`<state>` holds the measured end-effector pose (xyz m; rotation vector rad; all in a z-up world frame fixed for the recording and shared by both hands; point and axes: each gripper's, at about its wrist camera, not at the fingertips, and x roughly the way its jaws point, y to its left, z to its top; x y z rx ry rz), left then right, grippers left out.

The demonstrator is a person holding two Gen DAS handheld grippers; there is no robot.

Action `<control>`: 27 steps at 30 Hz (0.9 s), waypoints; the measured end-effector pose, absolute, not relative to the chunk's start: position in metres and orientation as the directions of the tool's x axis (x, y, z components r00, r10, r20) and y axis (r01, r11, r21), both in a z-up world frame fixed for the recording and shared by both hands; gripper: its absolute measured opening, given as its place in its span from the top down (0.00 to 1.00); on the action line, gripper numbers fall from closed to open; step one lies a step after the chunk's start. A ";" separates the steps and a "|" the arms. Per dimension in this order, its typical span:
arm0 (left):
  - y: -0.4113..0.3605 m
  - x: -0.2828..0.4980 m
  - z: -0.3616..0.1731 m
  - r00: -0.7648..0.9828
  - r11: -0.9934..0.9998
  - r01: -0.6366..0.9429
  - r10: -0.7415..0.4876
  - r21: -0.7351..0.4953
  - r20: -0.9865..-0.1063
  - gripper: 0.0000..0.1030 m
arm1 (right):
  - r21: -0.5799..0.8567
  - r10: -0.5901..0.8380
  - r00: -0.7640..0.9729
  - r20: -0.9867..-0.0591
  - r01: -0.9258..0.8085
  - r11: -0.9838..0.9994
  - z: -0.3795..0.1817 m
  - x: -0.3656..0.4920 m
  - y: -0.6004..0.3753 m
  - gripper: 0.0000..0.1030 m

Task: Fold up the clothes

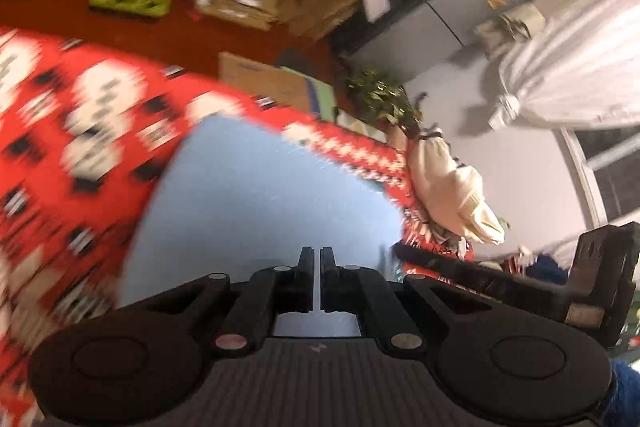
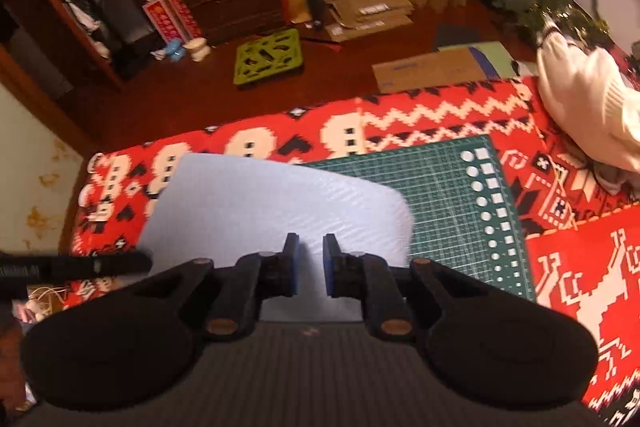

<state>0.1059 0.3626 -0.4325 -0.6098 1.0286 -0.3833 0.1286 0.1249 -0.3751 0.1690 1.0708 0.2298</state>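
Left wrist view shows the left claw pressed together and the right claw slightly apart, both over the pale blue cloth lying on the red patterned blanket and green cutting mat; neither visibly pinches it, so a fold seems under way and the next move needs a sure edge grip.

The left gripper pointed steeply downward, its jaws closed to a bare slit — nothing visibly between them. The right gripper also angled down, jaws parted by a narrow gap — whether they gripped anything was unclear.
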 end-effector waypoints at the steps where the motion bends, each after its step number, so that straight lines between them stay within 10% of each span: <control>1: 0.351 0.117 -0.433 0.462 0.777 0.030 -0.569 -0.629 -0.680 0.98 | 0.247 0.263 0.444 -0.856 -0.094 0.964 -0.379 0.132 0.124 0.87; 14: 0.317 0.153 -0.460 0.400 0.862 0.036 -0.476 -0.506 -0.783 0.97 | 0.314 0.253 0.396 -0.883 0.096 0.945 -0.436 0.160 0.091 1.00; 27: 0.331 0.157 -0.441 0.385 0.880 0.021 -0.445 -0.474 -0.809 0.98 | 0.267 0.234 0.449 -0.862 0.010 0.964 -0.404 0.166 0.099 0.88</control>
